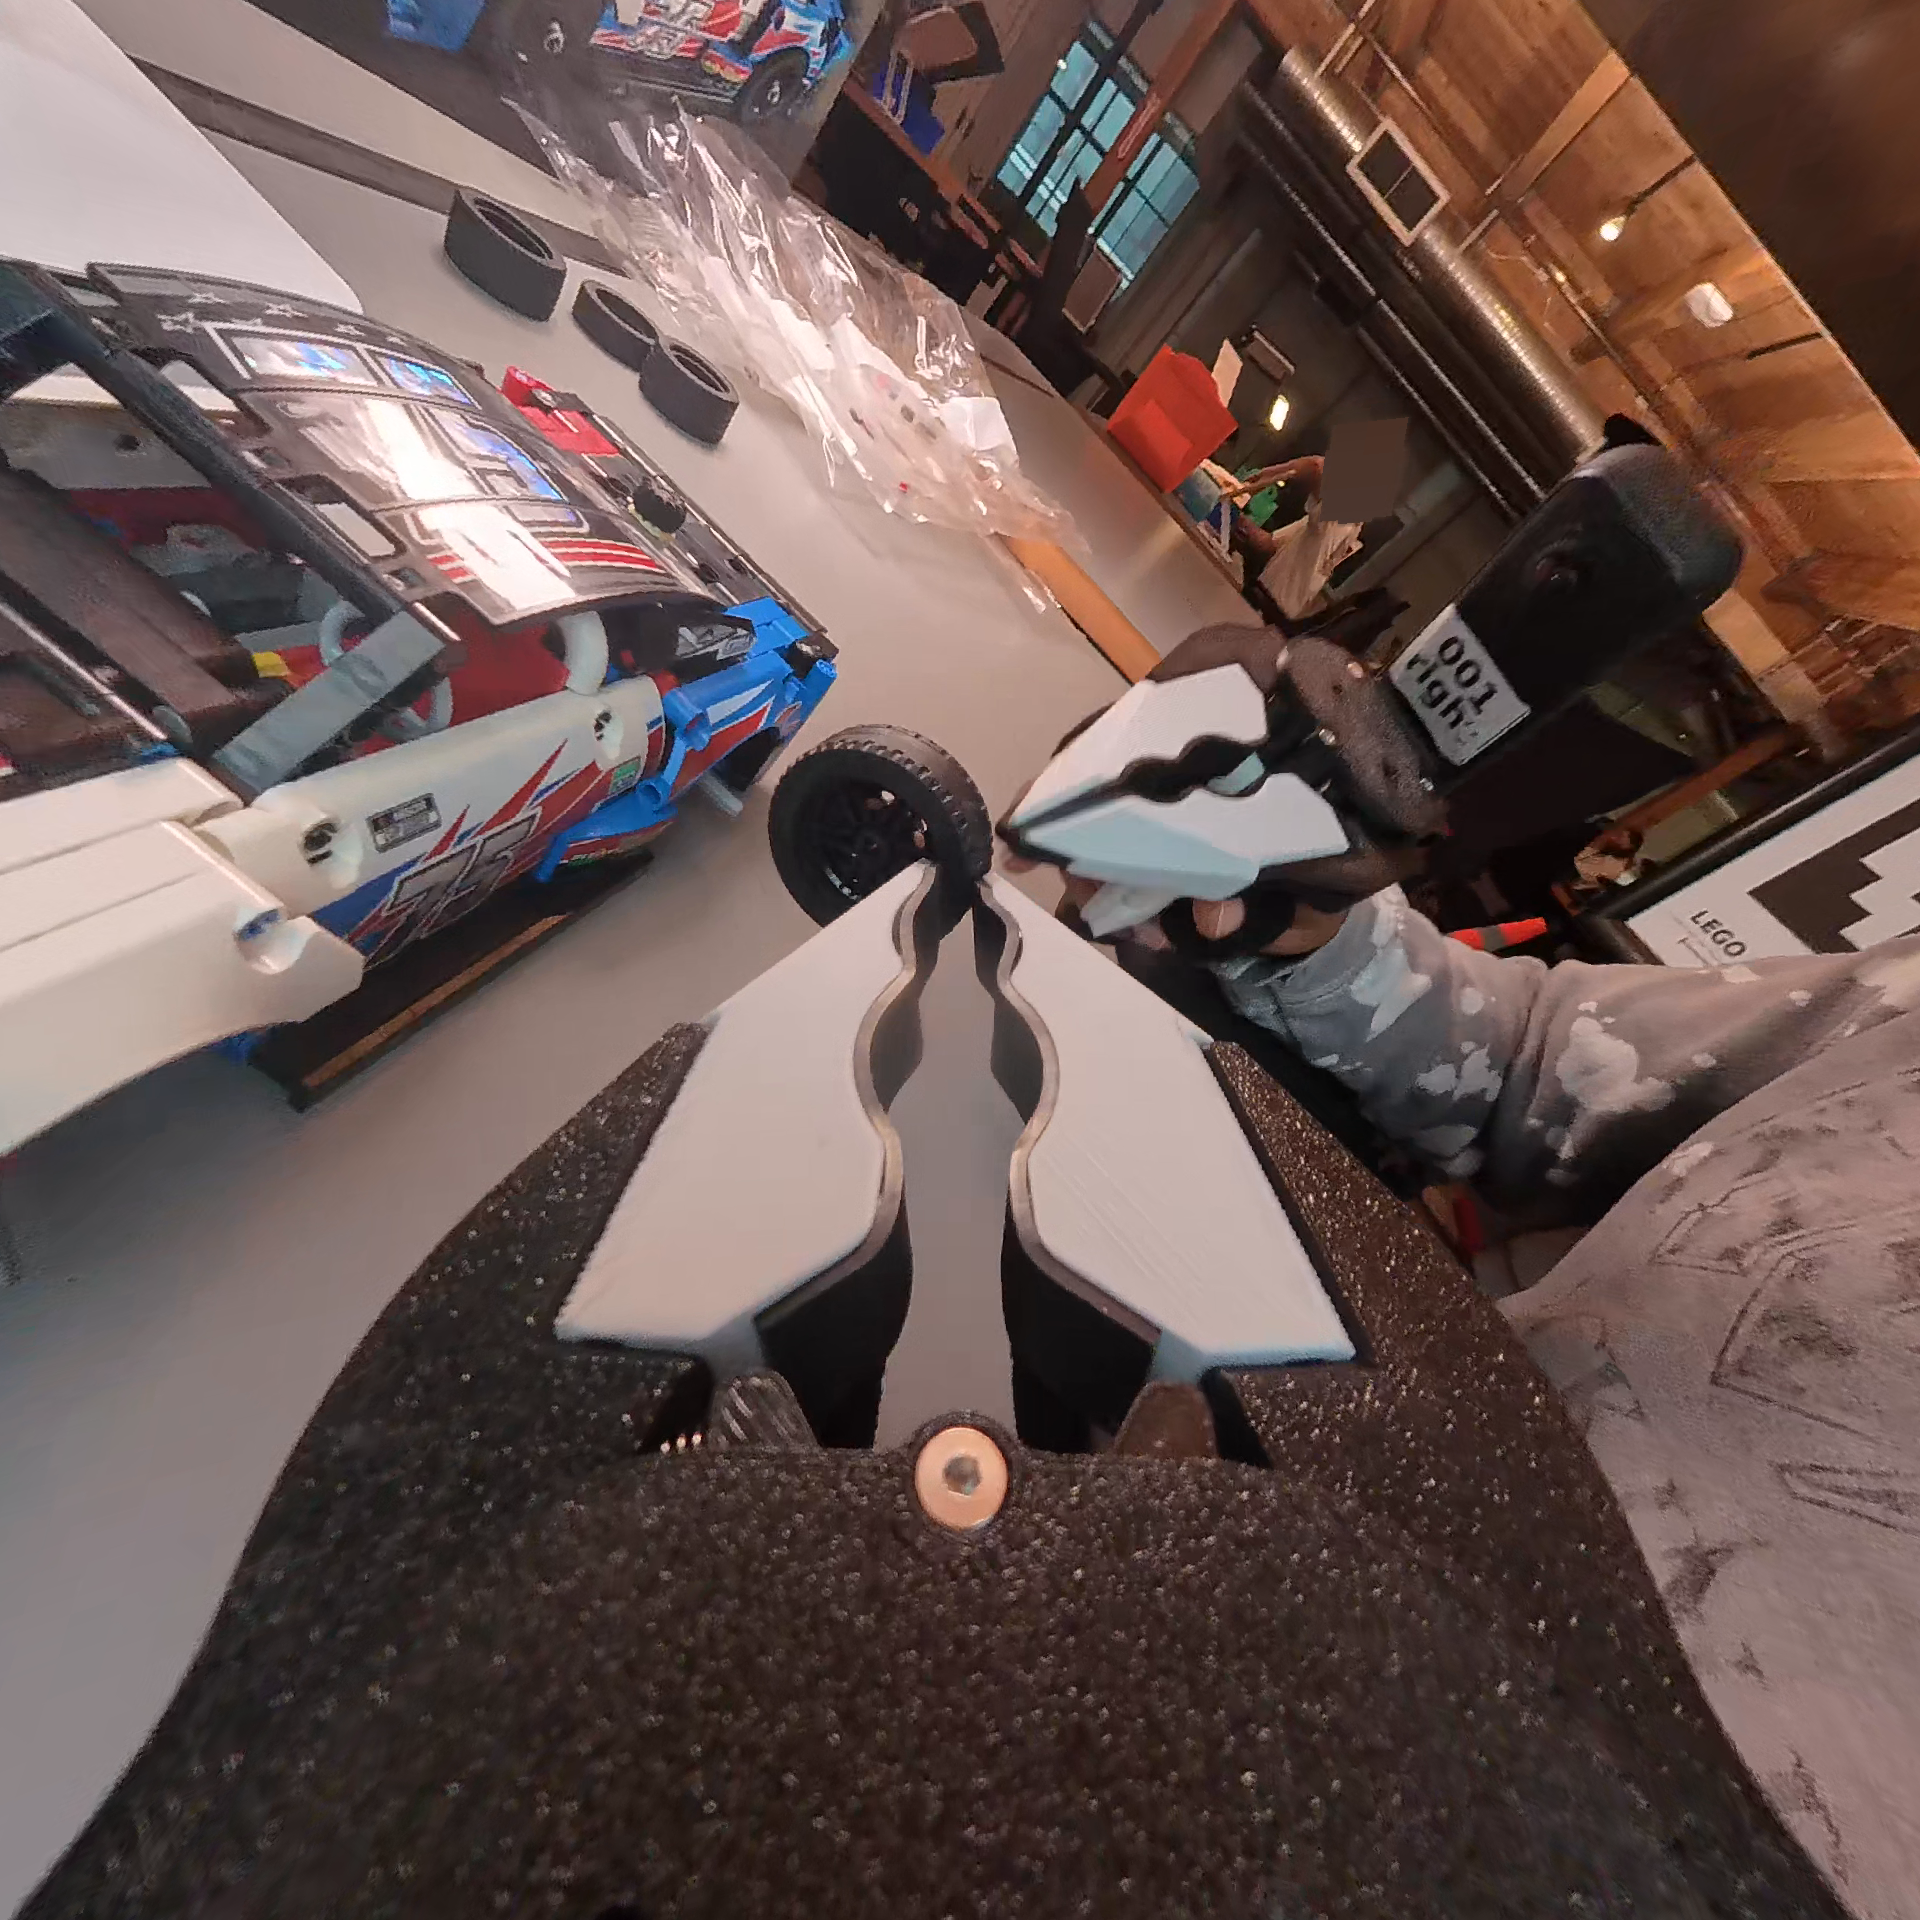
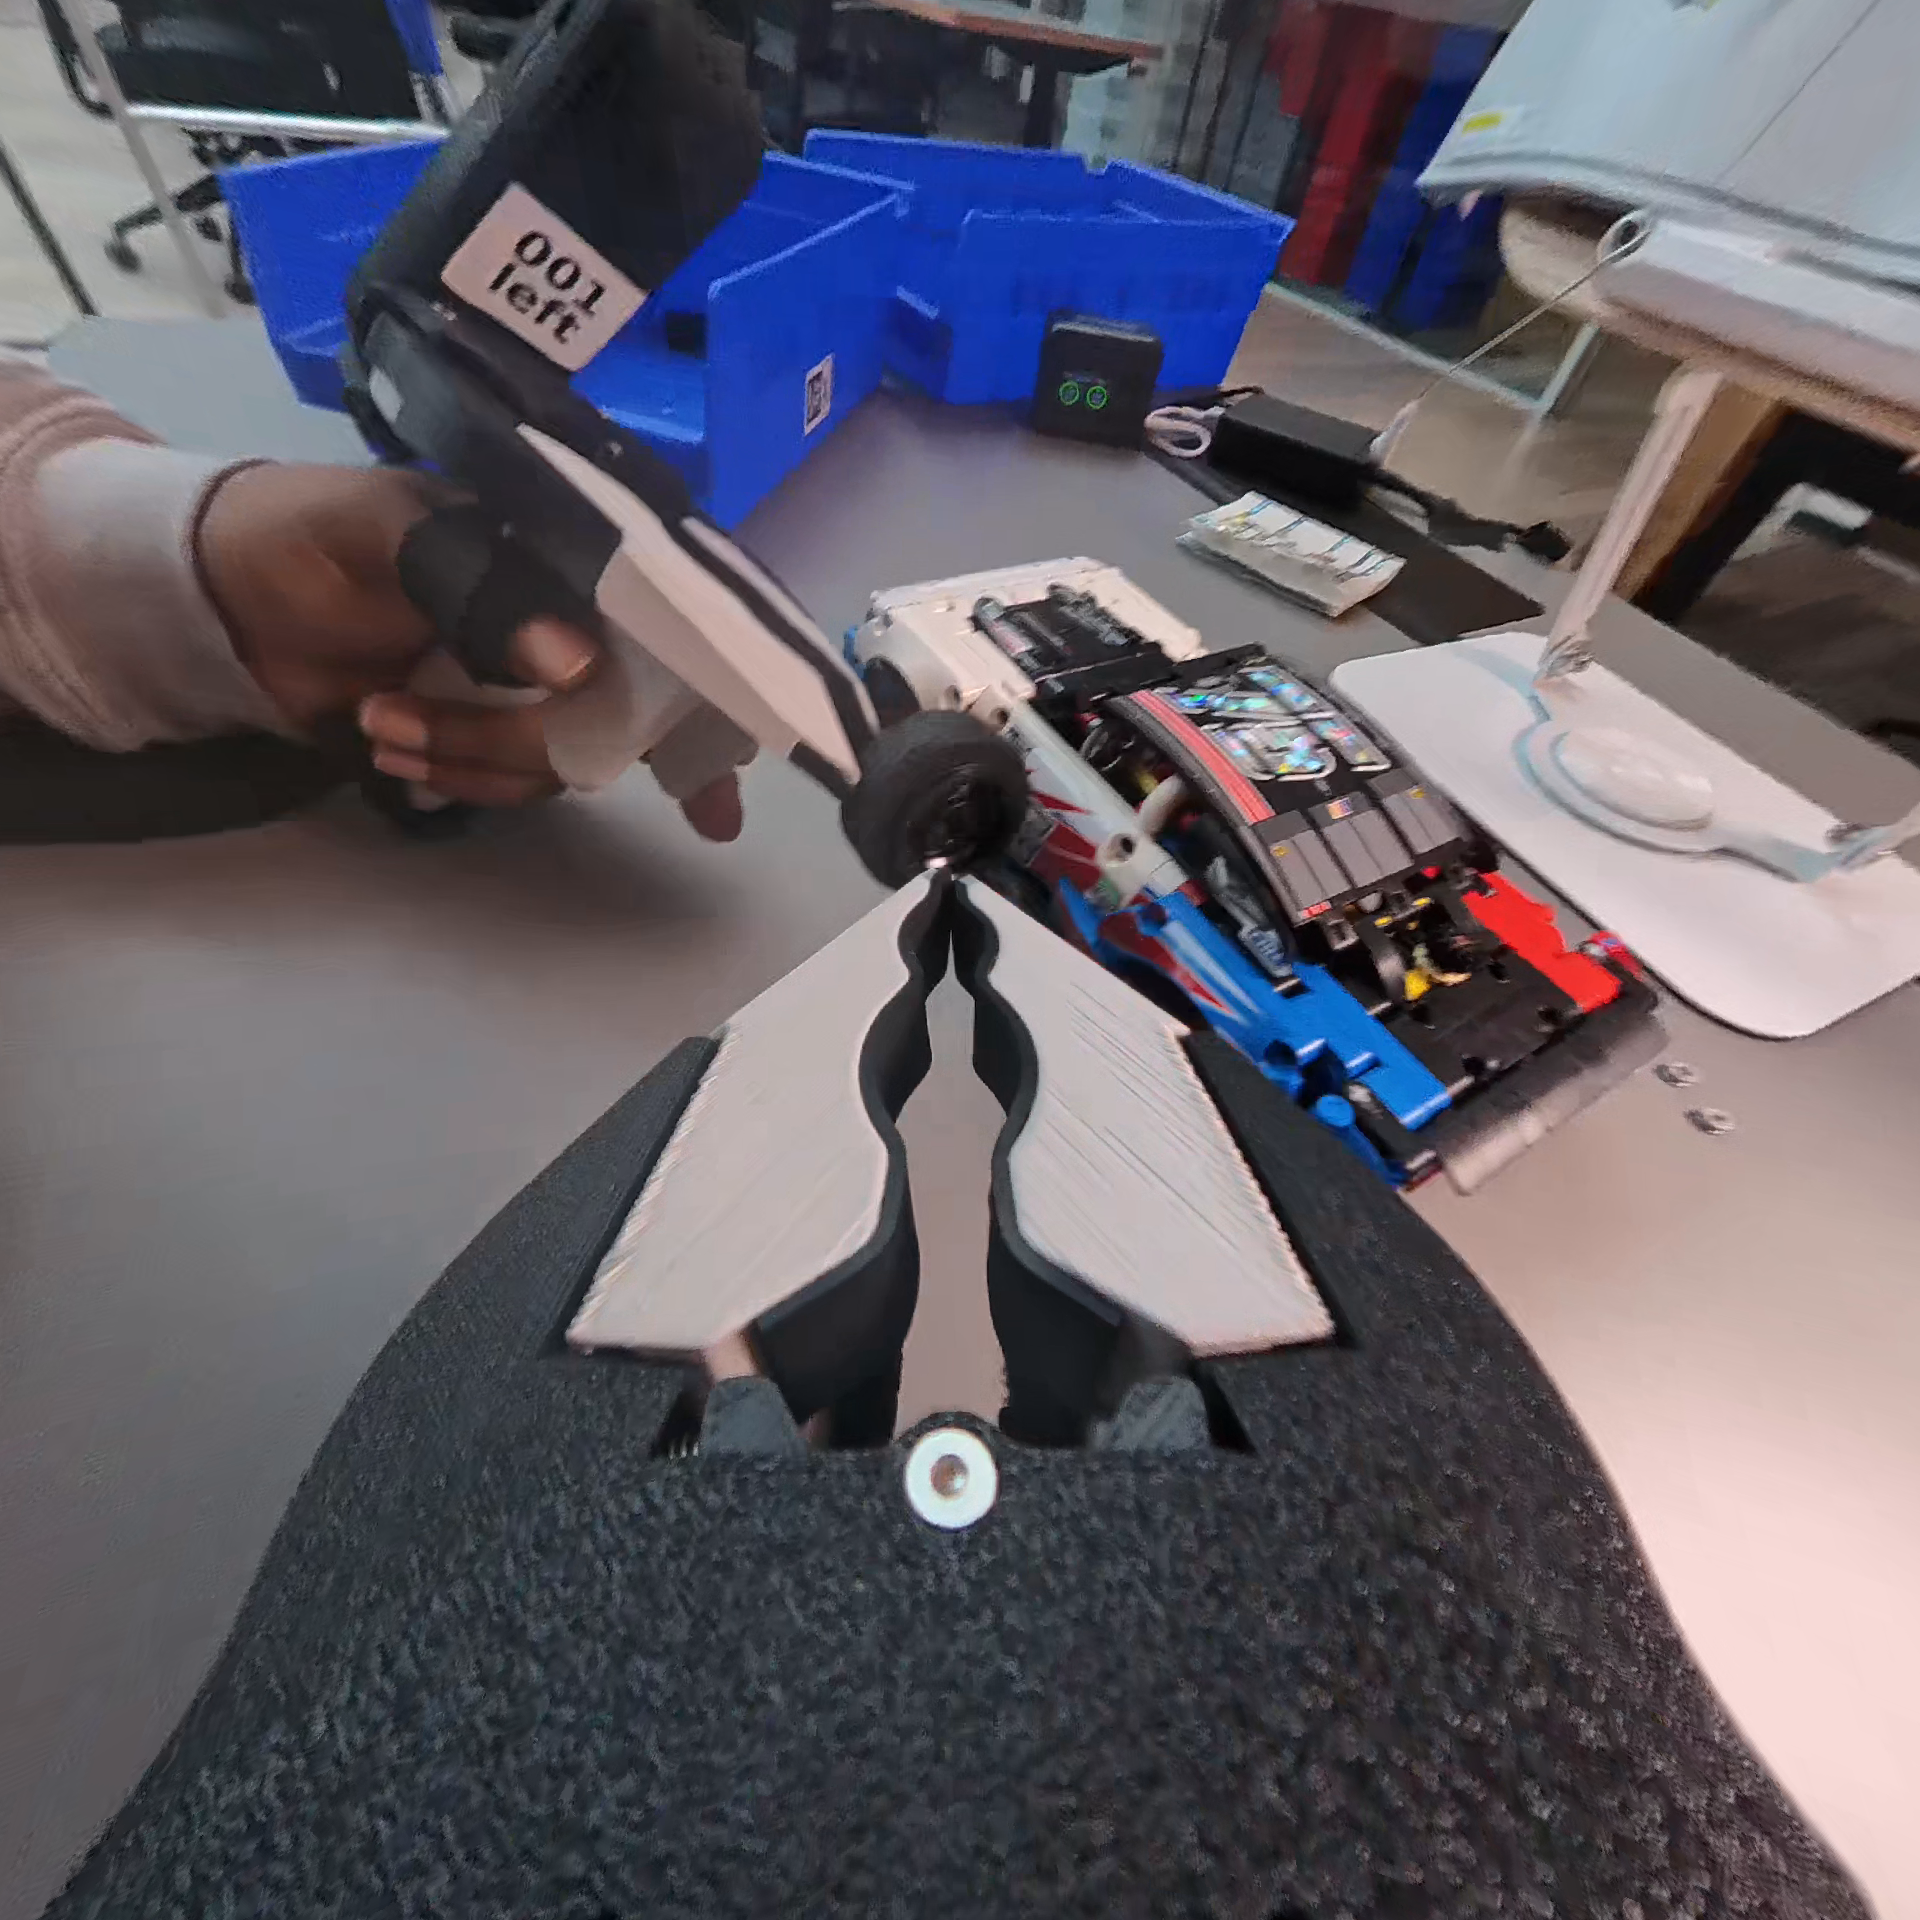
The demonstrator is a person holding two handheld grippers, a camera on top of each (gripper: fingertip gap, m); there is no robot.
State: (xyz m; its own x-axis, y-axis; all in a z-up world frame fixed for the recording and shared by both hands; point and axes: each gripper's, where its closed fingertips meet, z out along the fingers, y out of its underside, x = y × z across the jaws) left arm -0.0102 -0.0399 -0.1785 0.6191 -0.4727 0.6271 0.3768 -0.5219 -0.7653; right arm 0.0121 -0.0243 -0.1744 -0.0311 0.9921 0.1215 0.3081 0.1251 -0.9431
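Note:
My left gripper (image 1: 954, 883) is shut on the tread of a small black wheel (image 1: 878, 821) and holds it above the grey table. In the right wrist view the wheel (image 2: 935, 795) hangs at the left gripper's (image 2: 854, 764) tip, next to the front side of a white, blue and red brick-built race car (image 2: 1299, 862). My right gripper (image 2: 948, 883) is shut, with its tips right at the wheel's hub; a tiny shiny glint shows at the tips, but I cannot tell if it holds anything. It also shows in the left wrist view (image 1: 1010, 828), beside the wheel. The car (image 1: 416, 665) lies to the left.
Three loose black tyres (image 1: 618, 322) and clear plastic bags (image 1: 831, 343) lie beyond the car. Blue bins (image 2: 831, 312), a small black device (image 2: 1096, 379), a power adapter (image 2: 1288, 442) and a white lamp base (image 2: 1621, 810) stand behind it. Two small metal parts (image 2: 1709, 1120) lie at the right.

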